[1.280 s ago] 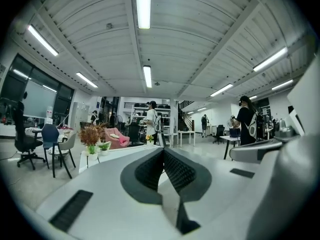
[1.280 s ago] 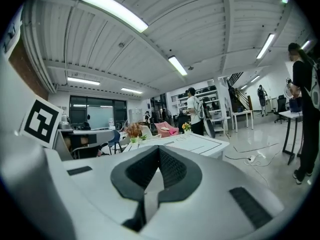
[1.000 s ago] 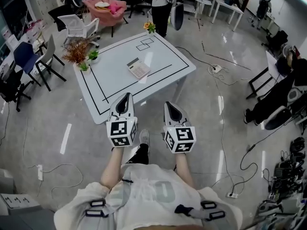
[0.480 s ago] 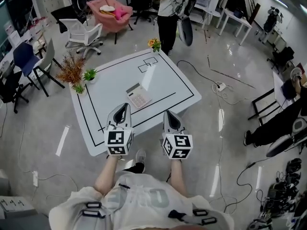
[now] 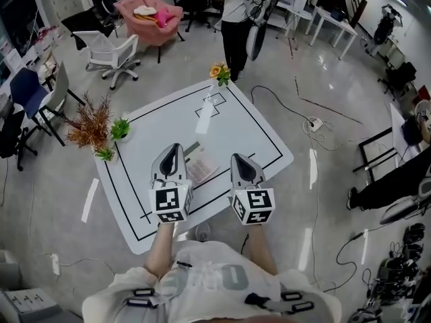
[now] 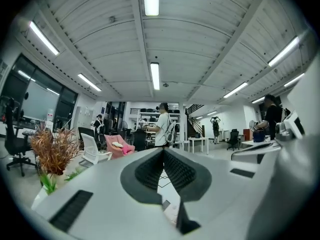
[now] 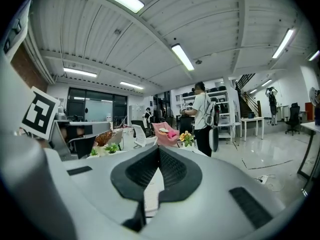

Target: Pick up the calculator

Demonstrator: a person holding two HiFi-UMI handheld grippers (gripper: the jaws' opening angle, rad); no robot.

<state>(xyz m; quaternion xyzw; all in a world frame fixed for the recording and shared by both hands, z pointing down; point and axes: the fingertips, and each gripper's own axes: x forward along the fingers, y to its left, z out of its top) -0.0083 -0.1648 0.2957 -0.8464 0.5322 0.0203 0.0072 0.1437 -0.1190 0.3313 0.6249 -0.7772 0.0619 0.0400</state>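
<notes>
The calculator (image 5: 201, 168), pale with rows of keys, lies flat on the white table (image 5: 249, 130) marked with black lines. In the head view it sits between my two grippers, a little ahead of their marker cubes. My left gripper (image 5: 174, 147) hovers over the table just left of it, jaws shut and empty. My right gripper (image 5: 238, 158) hovers just right of it, also shut and empty. Both point level, out across the table. In the left gripper view the dark pads of the left gripper (image 6: 163, 154) meet at the tip; the right gripper (image 7: 159, 151) shows the same in its own view.
A rust-coloured plant (image 5: 89, 123) and a small green plant (image 5: 120, 128) stand at the table's left edge, a flower pot (image 5: 219, 73) at its far corner. A person (image 5: 239, 12) stands beyond the table. A pink armchair (image 5: 148, 13), office chairs and floor cables (image 5: 313, 123) surround it.
The person holding the grippers has walked up to the table. Both grippers moved forward from over the floor to over the table's near part, flanking the calculator. Jaws stayed shut.
</notes>
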